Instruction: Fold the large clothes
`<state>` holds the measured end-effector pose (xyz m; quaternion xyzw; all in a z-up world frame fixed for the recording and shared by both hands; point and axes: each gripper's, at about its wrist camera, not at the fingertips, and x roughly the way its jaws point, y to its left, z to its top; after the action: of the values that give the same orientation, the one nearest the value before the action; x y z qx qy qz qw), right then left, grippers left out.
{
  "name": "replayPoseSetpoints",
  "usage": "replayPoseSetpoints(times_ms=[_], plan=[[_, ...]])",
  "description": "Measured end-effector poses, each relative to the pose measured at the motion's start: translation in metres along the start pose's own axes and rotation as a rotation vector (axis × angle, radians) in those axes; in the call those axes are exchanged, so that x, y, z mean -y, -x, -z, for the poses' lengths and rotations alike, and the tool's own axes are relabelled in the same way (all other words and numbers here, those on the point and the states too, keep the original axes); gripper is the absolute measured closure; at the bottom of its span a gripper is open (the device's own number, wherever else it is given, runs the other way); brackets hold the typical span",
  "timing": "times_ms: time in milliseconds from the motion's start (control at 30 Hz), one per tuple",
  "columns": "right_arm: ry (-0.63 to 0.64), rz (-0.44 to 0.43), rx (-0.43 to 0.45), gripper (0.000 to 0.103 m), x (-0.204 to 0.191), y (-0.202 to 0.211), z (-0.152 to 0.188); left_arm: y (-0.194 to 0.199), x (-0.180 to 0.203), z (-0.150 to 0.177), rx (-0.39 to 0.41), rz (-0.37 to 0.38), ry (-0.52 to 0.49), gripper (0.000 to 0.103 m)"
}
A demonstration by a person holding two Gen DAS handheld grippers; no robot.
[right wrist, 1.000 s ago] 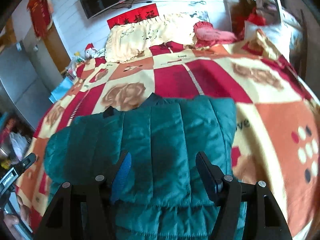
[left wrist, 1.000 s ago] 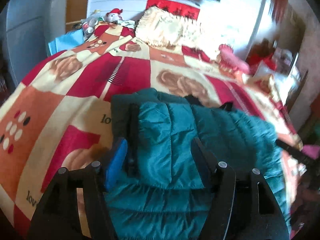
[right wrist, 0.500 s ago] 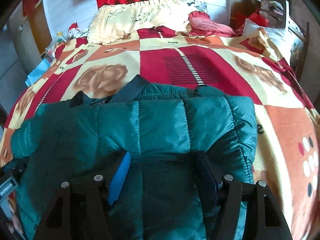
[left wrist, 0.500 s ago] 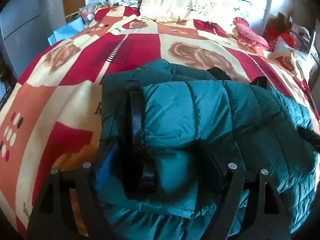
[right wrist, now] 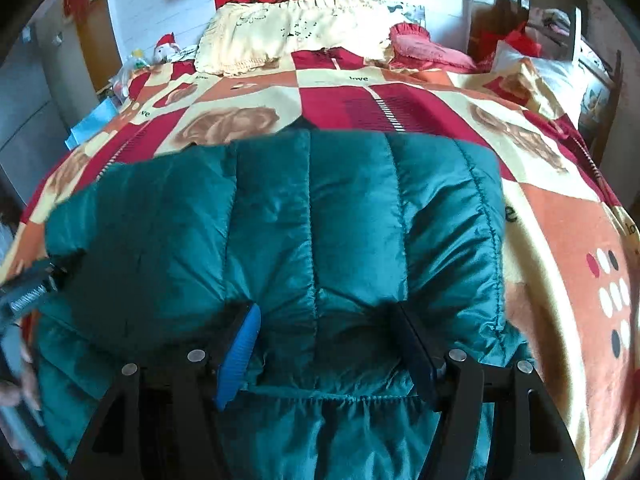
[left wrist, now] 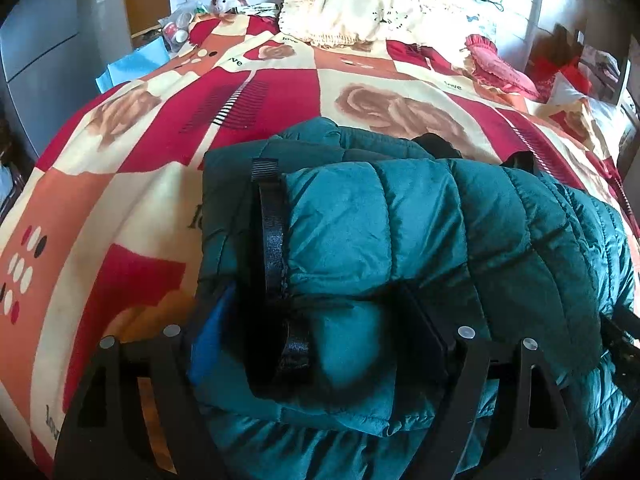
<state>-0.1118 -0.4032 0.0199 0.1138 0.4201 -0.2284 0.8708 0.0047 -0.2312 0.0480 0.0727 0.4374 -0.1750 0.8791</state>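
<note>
Both my grippers sit low over the teal puffer jacket (left wrist: 420, 240) on the bed's blanket (left wrist: 120, 184); left gripper (left wrist: 316, 336) and right gripper (right wrist: 324, 344) each spread wide, jacket bulging between; whether they're pinching it I can't tell; fingertips half buried.

A quilted teal jacket (right wrist: 352, 232) of smooth cloth with a soft sheen lies on the printed bedspread (left wrist: 132, 208), a matt, slightly fuzzy fabric in red, cream and orange. A black woven webbing strap (left wrist: 273, 236) crosses the jacket's folded edge. The left gripper (left wrist: 320, 332) and right gripper (right wrist: 326, 340) are matt black plastic with small bright metal fasteners, each carrying one ribbed blue plastic pad. At the bedspread's far edge, a cream pillow (right wrist: 280, 36) shows frilled cloth.
</note>
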Motion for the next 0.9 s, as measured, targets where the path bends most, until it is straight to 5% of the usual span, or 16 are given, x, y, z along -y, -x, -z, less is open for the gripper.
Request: replayPoseSetpoints(times_ms=[267,433,533,900], plan=[[-0.054,-0.001,0.083,0.037,0.024,0.043,-0.007,0.0,0.001,0.0,0.005,-0.001,0.002,0.021],[-0.105,0.047,-0.046,0.037,0.042,0.002,0.0,-0.002,0.002,0.0,0.012,0.009,0.006,0.016],[-0.095,0.05,-0.026,0.036,0.041,-0.001,0.003,0.002,0.001,0.0,0.005,0.008,-0.005,0.016],[-0.116,-0.012,0.003,0.036,0.054,0.065,0.027,0.065,-0.028,0.023,0.053,0.013,0.009,0.017]])
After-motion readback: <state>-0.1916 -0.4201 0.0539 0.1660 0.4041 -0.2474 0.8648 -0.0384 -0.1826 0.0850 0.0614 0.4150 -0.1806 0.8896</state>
